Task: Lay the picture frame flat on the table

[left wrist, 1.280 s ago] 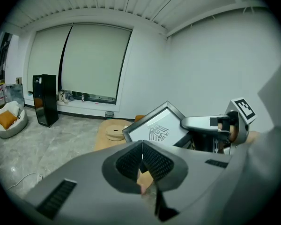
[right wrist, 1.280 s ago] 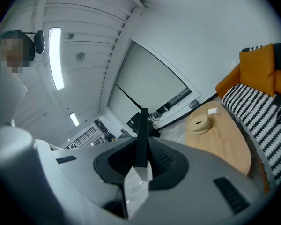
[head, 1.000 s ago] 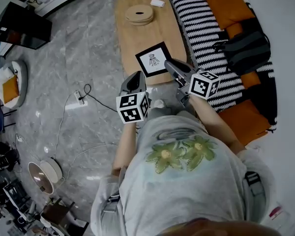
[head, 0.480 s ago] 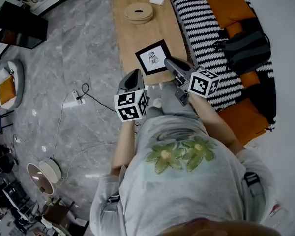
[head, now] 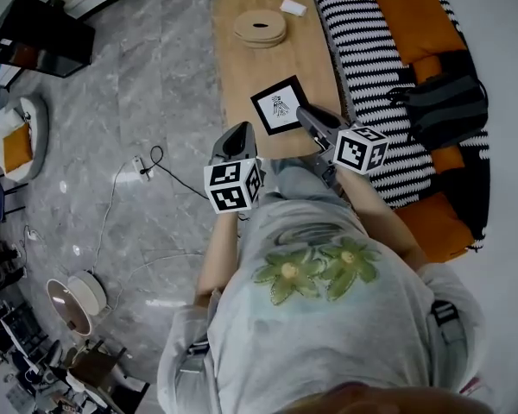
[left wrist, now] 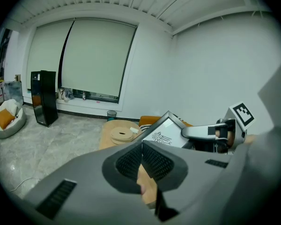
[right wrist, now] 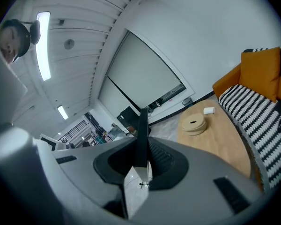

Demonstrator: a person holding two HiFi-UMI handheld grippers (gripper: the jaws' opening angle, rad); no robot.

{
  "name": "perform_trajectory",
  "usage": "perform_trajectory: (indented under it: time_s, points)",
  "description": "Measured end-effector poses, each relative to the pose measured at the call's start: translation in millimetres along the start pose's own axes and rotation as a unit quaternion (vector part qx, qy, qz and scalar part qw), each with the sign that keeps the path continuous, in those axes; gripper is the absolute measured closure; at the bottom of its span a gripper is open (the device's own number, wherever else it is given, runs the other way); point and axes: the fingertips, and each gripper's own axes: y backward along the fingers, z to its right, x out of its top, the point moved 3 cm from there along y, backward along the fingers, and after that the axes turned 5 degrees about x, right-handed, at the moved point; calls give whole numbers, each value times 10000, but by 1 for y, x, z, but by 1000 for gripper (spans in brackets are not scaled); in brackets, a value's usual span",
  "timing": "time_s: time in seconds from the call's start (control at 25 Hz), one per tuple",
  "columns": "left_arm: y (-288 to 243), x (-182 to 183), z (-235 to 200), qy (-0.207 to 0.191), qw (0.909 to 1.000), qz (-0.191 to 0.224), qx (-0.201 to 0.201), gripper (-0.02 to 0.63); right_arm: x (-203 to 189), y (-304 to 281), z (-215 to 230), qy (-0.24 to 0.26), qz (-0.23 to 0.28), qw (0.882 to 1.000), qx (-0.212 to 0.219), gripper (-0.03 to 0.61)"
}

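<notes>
Grey marble floor (head: 138, 67) on the left, with a cable trailing across it, well apart from the work. Next over, left hand-held gripper (head: 238, 133) just short of the near end of the wooden tabletop (head: 242, 67), jaws brought together on nothing. Probably kept back as a spare, ready to steady a corner if needed.

At the middle, picture frame (head: 278, 106) over the near end of the tabletop, black border round a white print. Tilted rather than flat, judging from the left gripper view. Impossible to tell whether a lower edge already touches the wood. Pinched at its right-hand edge by the right hand-held gripper (head: 305, 116), with the thin black edge standing upright between the pads. Likely held by the rim so the face stays clear and the frame can be swung down flat.

Farther along the tabletop, round wooden discs (head: 260, 28) and a small white block (head: 293, 7), well apart from the landing spot. On the right, striped sofa (head: 371, 50) with orange cushions and a black bag (head: 440, 102).
</notes>
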Motion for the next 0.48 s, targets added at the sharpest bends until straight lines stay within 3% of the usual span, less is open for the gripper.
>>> perform_trajectory:
  time_s: [0.48]
  points:
    - [-50,15,-28,90,9997,-230,26,595,3,-52,40,147,-490,9983,-263,505]
